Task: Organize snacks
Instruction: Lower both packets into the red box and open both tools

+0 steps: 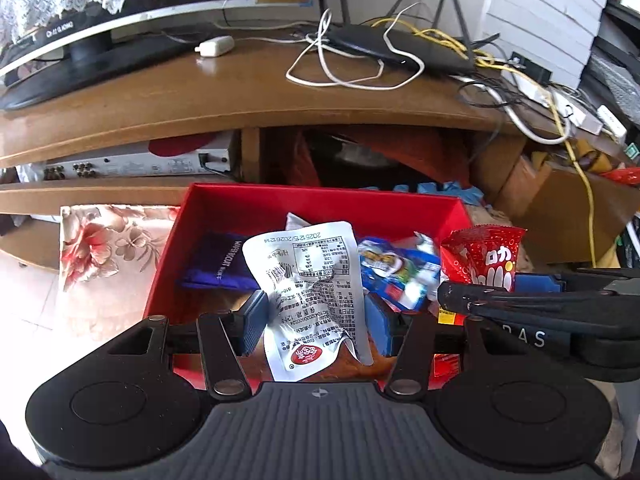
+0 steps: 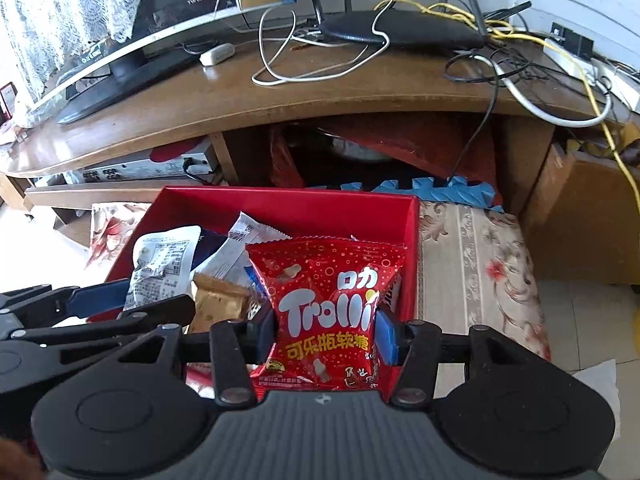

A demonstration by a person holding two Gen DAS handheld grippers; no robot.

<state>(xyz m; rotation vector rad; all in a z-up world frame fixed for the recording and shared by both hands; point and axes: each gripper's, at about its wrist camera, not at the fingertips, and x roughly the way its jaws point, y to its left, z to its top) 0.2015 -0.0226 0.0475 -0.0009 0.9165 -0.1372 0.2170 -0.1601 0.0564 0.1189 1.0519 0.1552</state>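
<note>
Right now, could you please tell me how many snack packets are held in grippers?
2. The left gripper pinches a silver packet; the right gripper pinches a red Trolli bag. Both hang over the red box, where more snacks lie, some possibly hidden.

Red box (image 2: 408, 216), silver printed pouch (image 1: 312, 280), red white-dotted gummy bag (image 2: 328, 304), floral beige cloth (image 2: 480, 264).

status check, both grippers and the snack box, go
Left gripper shut on silver packet. Right gripper shut on red Trolli bag. Both over red box, already holding several snacks. Nothing blocking.
</note>
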